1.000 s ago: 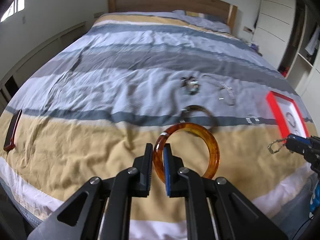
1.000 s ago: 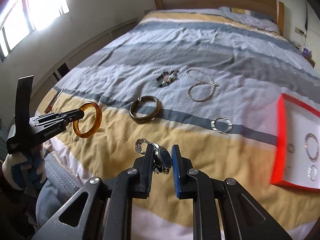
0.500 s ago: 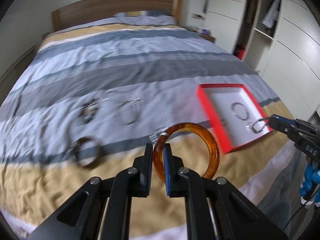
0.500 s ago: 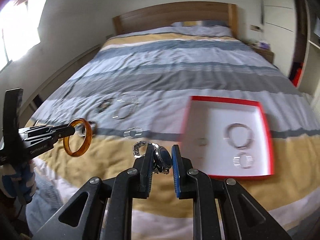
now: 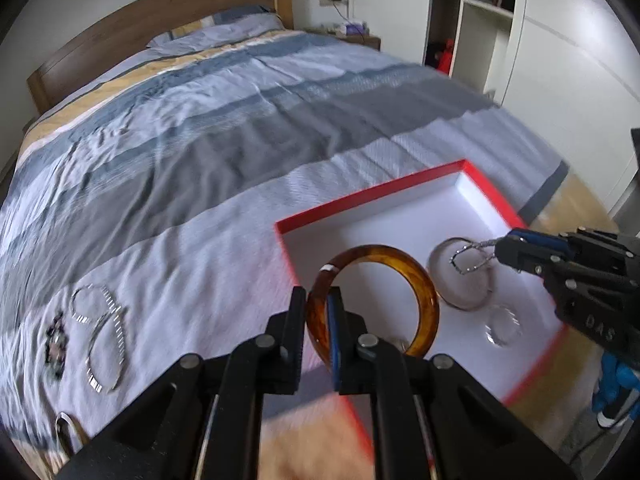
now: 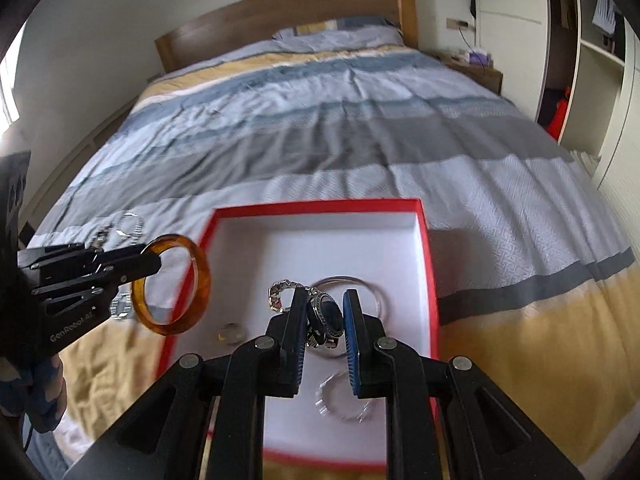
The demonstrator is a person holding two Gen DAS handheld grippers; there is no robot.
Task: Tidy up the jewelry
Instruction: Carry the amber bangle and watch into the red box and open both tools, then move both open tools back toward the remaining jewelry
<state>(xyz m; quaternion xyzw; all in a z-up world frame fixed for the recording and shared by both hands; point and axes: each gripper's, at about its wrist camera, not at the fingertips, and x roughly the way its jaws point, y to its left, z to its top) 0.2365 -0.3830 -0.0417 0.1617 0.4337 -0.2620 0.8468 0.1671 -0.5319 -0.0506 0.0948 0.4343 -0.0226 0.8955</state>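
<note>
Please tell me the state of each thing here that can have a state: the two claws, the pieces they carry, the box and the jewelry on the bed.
Left claw: shut on the amber bangle.
Right claw: shut on the watch, band hanging loose.
Red box: open, no lid on it, a few silver pieces inside.
Silver bangle: lying flat in the box.
Silver chains: loose on the bedcover, outside the box.
</note>
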